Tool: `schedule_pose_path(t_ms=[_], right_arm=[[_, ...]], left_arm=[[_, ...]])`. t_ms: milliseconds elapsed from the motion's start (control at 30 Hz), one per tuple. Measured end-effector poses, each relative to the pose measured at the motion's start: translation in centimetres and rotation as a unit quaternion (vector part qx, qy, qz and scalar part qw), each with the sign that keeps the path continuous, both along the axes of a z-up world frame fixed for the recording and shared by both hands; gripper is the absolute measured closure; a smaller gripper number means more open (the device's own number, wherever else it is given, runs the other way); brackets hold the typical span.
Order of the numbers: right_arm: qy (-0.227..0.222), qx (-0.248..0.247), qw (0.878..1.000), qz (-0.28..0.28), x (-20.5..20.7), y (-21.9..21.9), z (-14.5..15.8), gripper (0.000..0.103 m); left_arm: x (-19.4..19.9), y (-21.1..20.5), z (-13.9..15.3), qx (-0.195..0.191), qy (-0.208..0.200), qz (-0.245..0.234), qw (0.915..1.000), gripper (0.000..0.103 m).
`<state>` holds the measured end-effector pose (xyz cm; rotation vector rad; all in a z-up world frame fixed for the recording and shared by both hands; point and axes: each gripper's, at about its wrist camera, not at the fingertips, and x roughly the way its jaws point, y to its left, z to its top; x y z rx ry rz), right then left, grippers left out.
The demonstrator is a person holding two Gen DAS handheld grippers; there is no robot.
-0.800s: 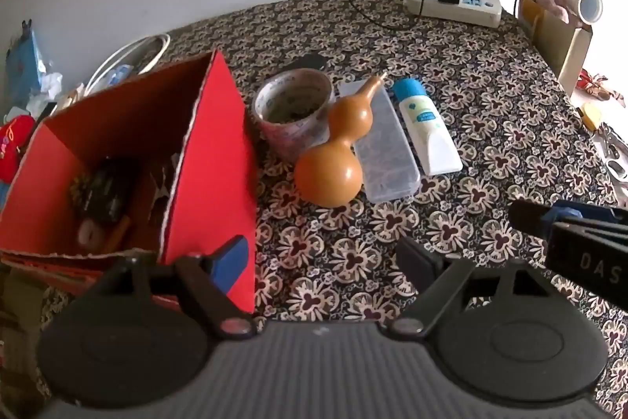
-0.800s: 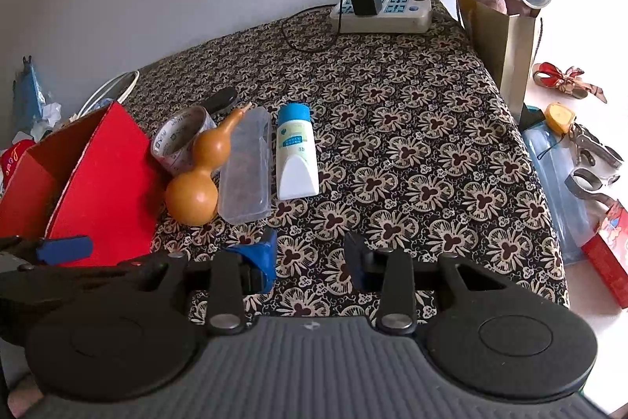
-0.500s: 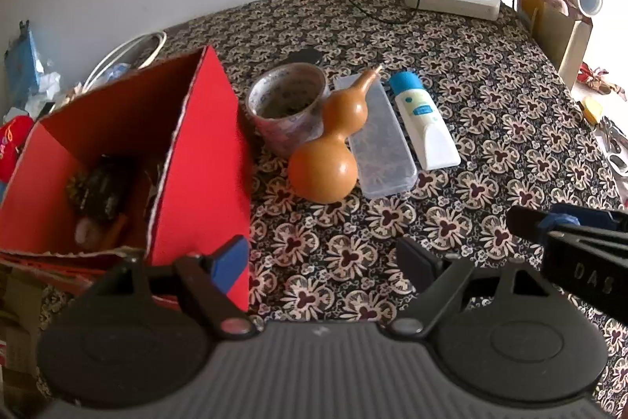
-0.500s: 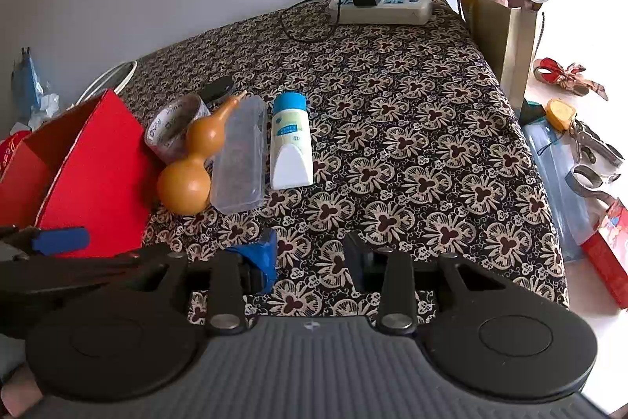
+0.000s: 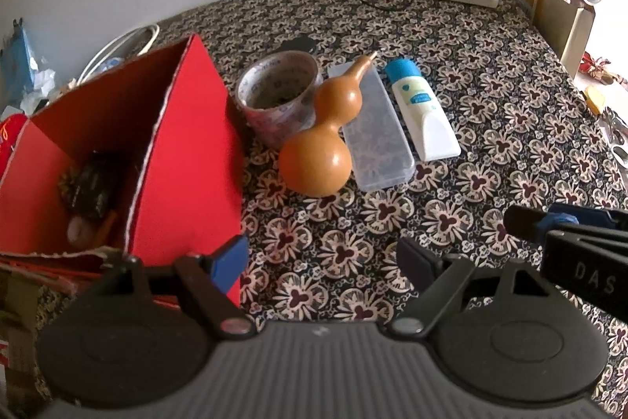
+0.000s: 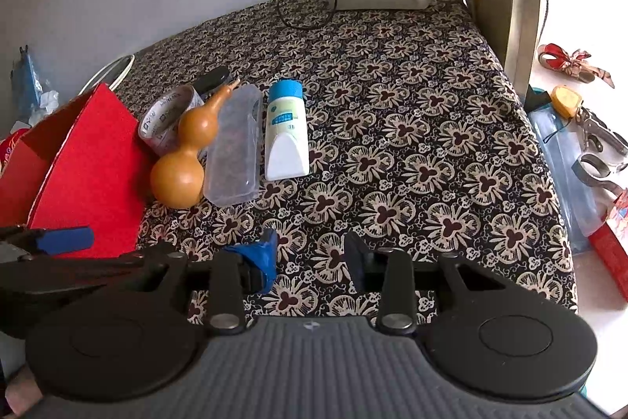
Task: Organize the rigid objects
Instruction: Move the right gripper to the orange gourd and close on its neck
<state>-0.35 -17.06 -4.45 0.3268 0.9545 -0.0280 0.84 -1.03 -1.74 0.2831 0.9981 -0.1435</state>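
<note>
Patterned cloth (image 5: 490, 112) is spread over the table. Tape (image 5: 279, 93), gourd (image 5: 318, 160), clear case (image 5: 376, 140) and tube (image 5: 422, 120) are lined up beside the red box (image 5: 184, 152). Left gripper (image 5: 322, 262) and right gripper (image 6: 310, 258) are held with fingers apart, gripping nothing.

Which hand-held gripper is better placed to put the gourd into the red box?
Left. The left hand-held gripper is open, facing the gourd, with the red box beside it.
</note>
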Motion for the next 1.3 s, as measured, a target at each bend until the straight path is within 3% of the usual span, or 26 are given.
schedule_pose_path(t_ms=[533,733,1033,1133,1300], right_arm=[[0.014,0.027,1.000,0.008,0.8,0.0,-1.7,0.083],[0.005,0.022,1.000,0.010,2.0,-0.3,-2.1,0.083],[-0.033,0.010,0.999,0.027,8.0,-1.2,-1.9,0.084],[-0.040,0.039,0.998,0.039,10.1,-1.0,-1.7,0.084],[-0.055,0.140,0.986,0.072,12.3,-0.1,-1.5,0.084]], left_arm=[[1.4,-0.1,-2.3,0.003,0.039,-0.004,0.9992,0.017],[1.8,-0.7,-3.0,-0.003,0.025,-0.029,0.9993,0.017],[2.5,-1.0,-4.1,-0.074,-0.005,-0.072,0.9946,0.017],[2.7,-0.3,-4.1,-0.087,-0.012,-0.074,0.9933,0.017],[3.9,0.5,-3.3,-0.068,-0.066,-0.070,0.9931,0.017]])
